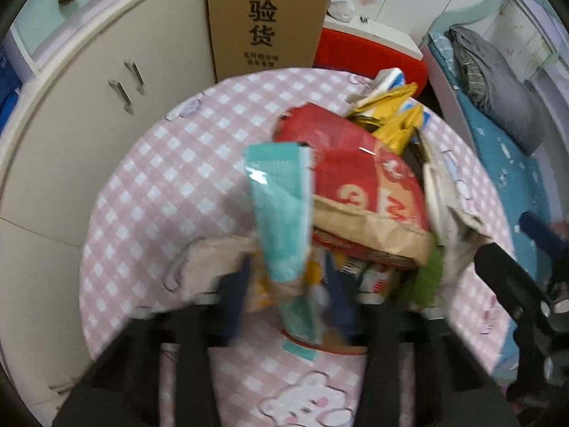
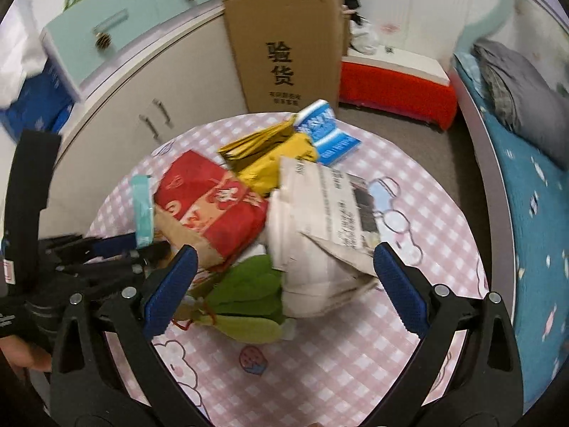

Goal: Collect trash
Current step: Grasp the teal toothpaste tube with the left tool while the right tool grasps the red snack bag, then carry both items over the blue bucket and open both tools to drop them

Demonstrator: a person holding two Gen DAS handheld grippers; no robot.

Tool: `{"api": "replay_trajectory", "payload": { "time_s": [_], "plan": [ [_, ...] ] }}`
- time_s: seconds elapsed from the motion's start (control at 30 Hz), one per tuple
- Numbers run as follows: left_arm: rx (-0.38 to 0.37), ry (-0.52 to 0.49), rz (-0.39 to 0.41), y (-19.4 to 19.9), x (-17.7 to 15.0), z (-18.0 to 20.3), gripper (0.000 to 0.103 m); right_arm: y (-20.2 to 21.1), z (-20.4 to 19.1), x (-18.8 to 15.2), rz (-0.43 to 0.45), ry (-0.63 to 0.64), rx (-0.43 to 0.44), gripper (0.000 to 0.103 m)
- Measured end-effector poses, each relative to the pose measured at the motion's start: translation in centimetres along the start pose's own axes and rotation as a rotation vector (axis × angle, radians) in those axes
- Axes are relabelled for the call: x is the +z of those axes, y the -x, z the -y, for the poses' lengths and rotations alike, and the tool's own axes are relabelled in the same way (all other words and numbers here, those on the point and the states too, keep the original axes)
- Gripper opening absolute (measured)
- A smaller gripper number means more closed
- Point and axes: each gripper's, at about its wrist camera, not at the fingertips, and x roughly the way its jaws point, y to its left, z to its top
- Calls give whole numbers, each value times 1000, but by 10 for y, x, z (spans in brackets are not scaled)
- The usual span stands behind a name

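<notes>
A heap of trash lies on the pink checked table [image 1: 149, 185] [image 2: 355, 363]: a red paper bag [image 1: 359, 174] [image 2: 209, 199], yellow foil wrappers [image 1: 394, 121] [image 2: 274, 156], a blue-and-white pack [image 2: 325, 131], a crumpled newspaper [image 2: 320, 231] and a green wrapper [image 2: 249, 291]. My left gripper [image 1: 288, 284] is shut on a teal wrapper [image 1: 281, 206] and holds it upright in front of the heap; it shows at the left in the right wrist view [image 2: 144, 206]. My right gripper [image 2: 284, 291] is open, its blue pads either side of the newspaper and green wrapper.
A tall cardboard box [image 1: 266, 17] [image 2: 288, 49] stands behind the table. A cream cabinet [image 1: 89, 106] is to the left, a red-sided bench [image 2: 394, 92] at the back, and a bed with a blue cover [image 2: 526, 192] to the right.
</notes>
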Motion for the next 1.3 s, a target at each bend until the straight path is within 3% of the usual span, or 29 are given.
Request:
{"api": "replay_trajectory", "payload": {
  "time_s": [0.07, 0.37, 0.5, 0.57, 0.6, 0.63, 0.77, 0.8, 1.07, 1.3],
  "plan": [
    [-54, 26, 5, 6, 1, -8, 20, -1, -12, 3, 7, 54, 2, 97],
    [-29, 73, 83, 43, -3, -43, 19, -28, -76, 12, 18, 349, -1, 97],
    [-22, 78, 74, 39, -3, -50, 19, -61, -92, 10, -49, 444, -14, 97],
    [-25, 83, 73, 38, -2, -52, 19, -67, -90, 13, -48, 433, -15, 96],
    [-22, 84, 73, 37, -2, -52, 19, -69, -88, 16, -48, 425, -17, 81],
    [-21, 84, 74, 37, -1, -52, 19, -72, -85, 19, -65, 413, 2, 57],
    [-31, 76, 90, 45, 2, -48, 19, -64, -86, 27, -54, 412, 25, 38],
    [-32, 74, 96, 48, 3, -46, 19, -60, -85, 29, -49, 402, 47, 20],
    [-52, 78, 164, 85, 15, -23, 19, -28, -51, 48, -66, 188, 208, 16],
    [-58, 56, 223, 119, 29, 18, 19, 20, -4, 60, -10, 15, 344, 15]
  ]
}}
